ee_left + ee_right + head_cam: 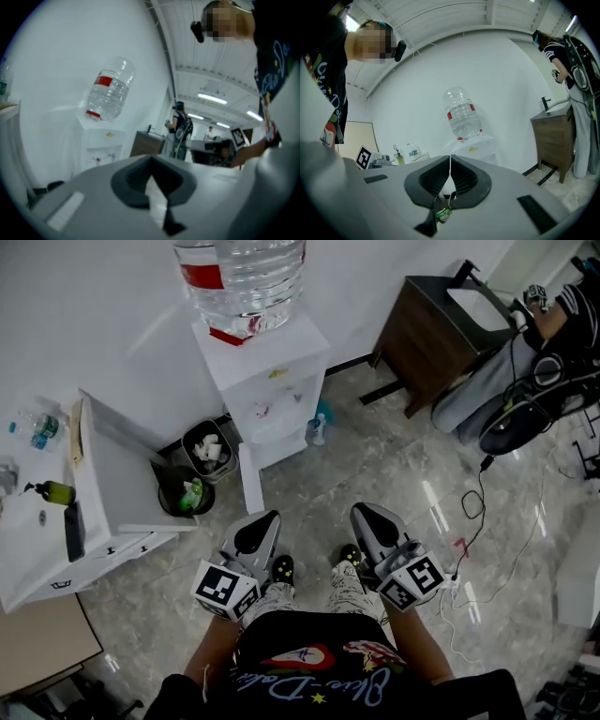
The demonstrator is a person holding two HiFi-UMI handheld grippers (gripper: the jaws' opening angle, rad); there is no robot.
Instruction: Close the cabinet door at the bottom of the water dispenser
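Note:
The white water dispenser (pixel 267 371) stands against the far wall with a clear bottle (pixel 246 277) on top. Its bottom cabinet door (pixel 249 491) stands open, swung out toward me as a narrow white panel edge-on. Both grippers are held low near my body, well short of the door. My left gripper (pixel 267 518) is shut with nothing in it, and so is my right gripper (pixel 361 512). The dispenser (pixel 101 140) shows far off in the left gripper view, and the dispenser (pixel 476 145) and its bottle (pixel 462 117) in the right gripper view.
A white cabinet (pixel 103 484) with drawers stands at the left, two bins (pixel 208 451) between it and the dispenser. A small spray bottle (pixel 317 427) sits right of the dispenser. A brown sink cabinet (pixel 441 324), a person (pixel 553 343) and floor cables (pixel 478 502) lie right.

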